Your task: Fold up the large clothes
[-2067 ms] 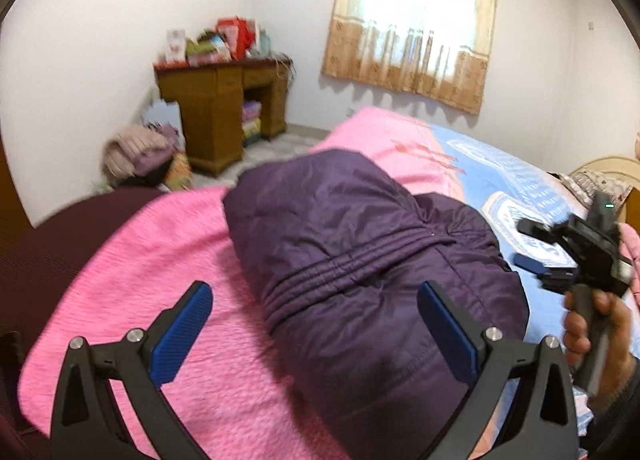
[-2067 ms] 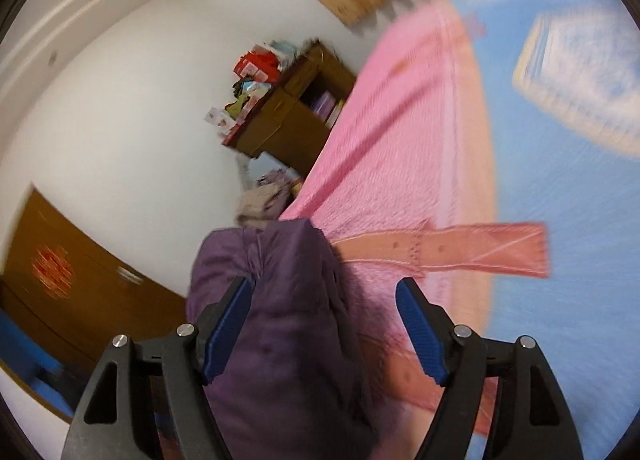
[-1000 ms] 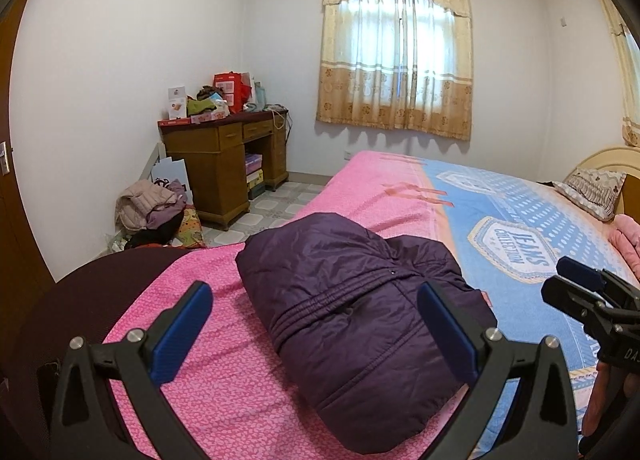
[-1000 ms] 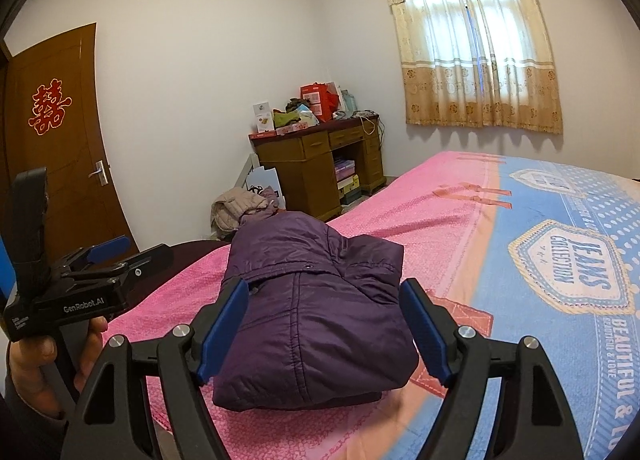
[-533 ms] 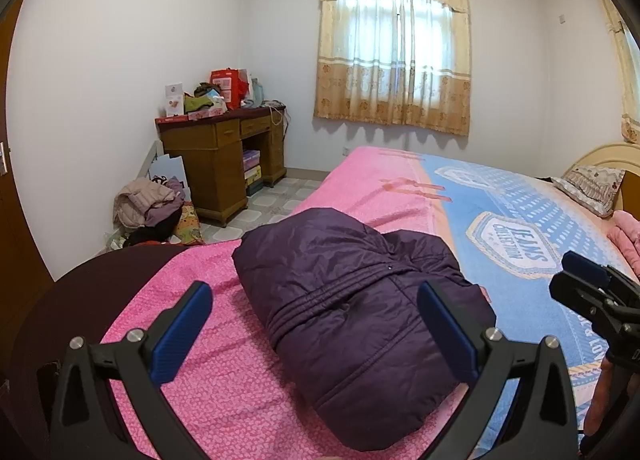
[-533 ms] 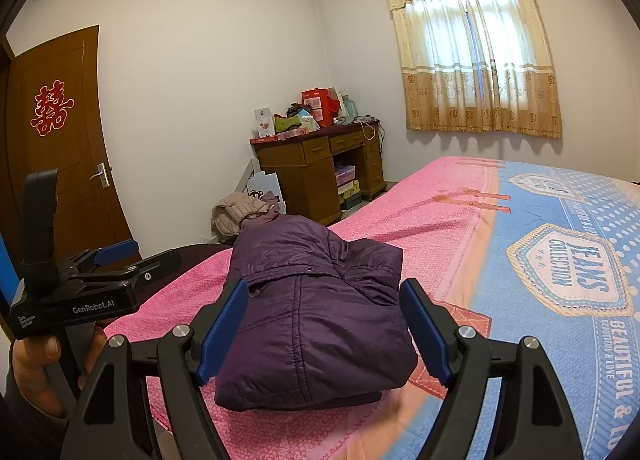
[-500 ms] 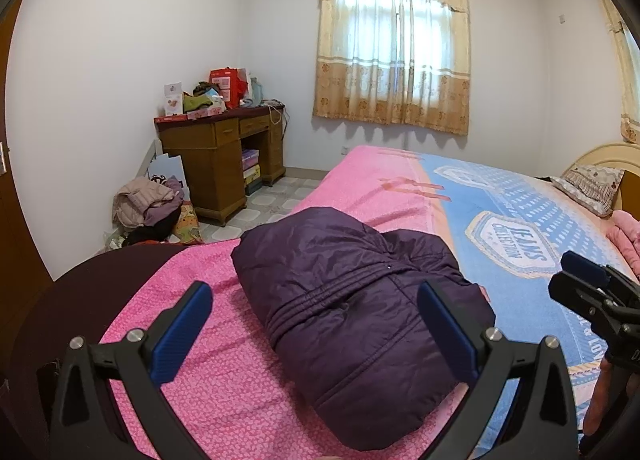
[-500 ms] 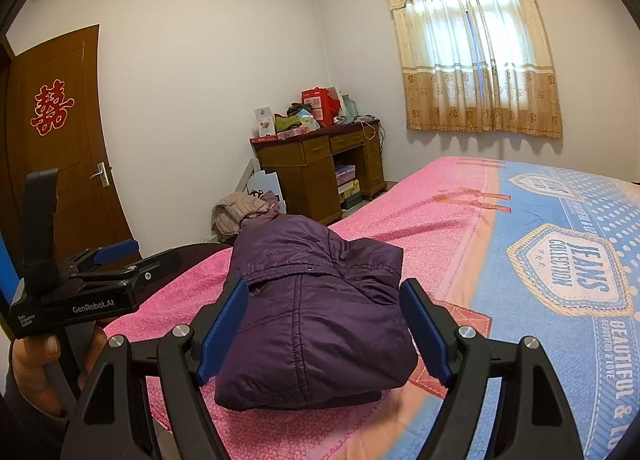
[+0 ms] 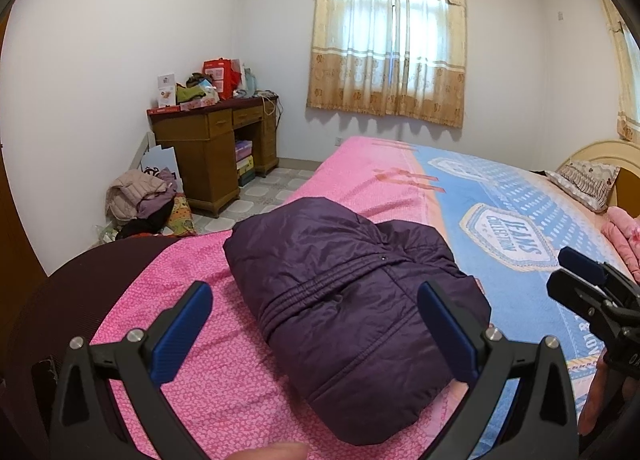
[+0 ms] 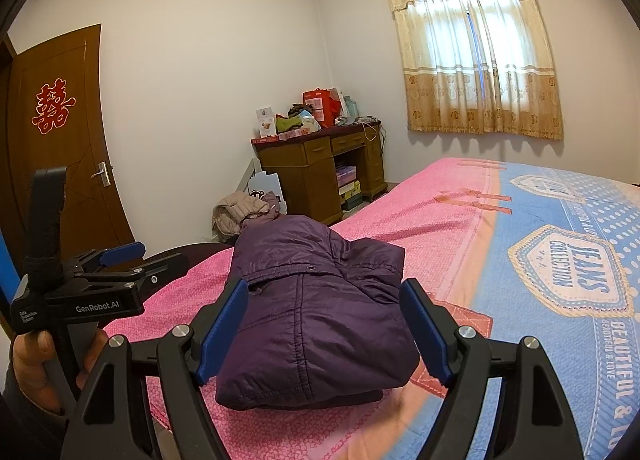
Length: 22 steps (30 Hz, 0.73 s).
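Observation:
A dark purple padded jacket (image 9: 352, 300) lies folded into a compact bundle on the pink part of the bed (image 9: 224, 372); it also shows in the right wrist view (image 10: 316, 312). My left gripper (image 9: 316, 324) is open and empty, held back above the near end of the jacket. My right gripper (image 10: 326, 328) is open and empty, also held above the jacket without touching it. Each gripper shows at the edge of the other's view: the right one (image 9: 592, 292) and the left one (image 10: 120, 260).
The bed's blue half (image 9: 512, 228) stretches right, with a pillow (image 9: 584, 180) at the headboard. A wooden desk (image 9: 216, 148) with clutter stands by the far wall, a heap of clothes (image 9: 140, 196) on the floor beside it. A brown door (image 10: 60, 148) is at left.
Both grippers pulled back and up from the jacket two seconds ago, leaving it folded on the bed. Over the last half second almost nothing moves.

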{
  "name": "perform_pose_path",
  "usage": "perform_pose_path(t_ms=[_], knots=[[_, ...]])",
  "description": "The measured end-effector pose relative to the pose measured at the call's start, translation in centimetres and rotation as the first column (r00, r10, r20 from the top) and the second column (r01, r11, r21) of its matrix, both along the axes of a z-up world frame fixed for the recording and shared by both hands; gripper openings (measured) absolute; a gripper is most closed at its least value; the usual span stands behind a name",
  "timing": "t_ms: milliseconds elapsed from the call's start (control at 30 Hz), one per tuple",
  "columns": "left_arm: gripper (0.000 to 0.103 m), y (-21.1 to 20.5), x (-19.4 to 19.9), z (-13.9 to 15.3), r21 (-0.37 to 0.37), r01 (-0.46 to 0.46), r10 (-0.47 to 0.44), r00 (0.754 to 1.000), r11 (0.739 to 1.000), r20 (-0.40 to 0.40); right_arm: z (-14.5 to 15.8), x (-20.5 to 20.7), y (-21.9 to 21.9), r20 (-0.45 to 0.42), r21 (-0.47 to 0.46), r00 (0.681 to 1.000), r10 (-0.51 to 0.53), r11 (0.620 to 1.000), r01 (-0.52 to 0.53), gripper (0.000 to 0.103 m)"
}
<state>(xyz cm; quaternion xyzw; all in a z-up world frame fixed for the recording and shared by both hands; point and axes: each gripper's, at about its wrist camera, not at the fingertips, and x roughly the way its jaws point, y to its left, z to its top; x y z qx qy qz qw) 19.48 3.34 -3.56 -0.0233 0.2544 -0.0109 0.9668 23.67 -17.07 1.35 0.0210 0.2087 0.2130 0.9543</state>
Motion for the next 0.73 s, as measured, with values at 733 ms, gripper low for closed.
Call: perform_pose_path(t_ms=[733], knots=[[0.103,0.69,0.87,-0.74,0.009,-0.032,0.032,0.999,0.999,-0.037,-0.39,0.05,0.43,-0.014,-0.005,1.0,0.012,1.0,-0.012,0.078]])
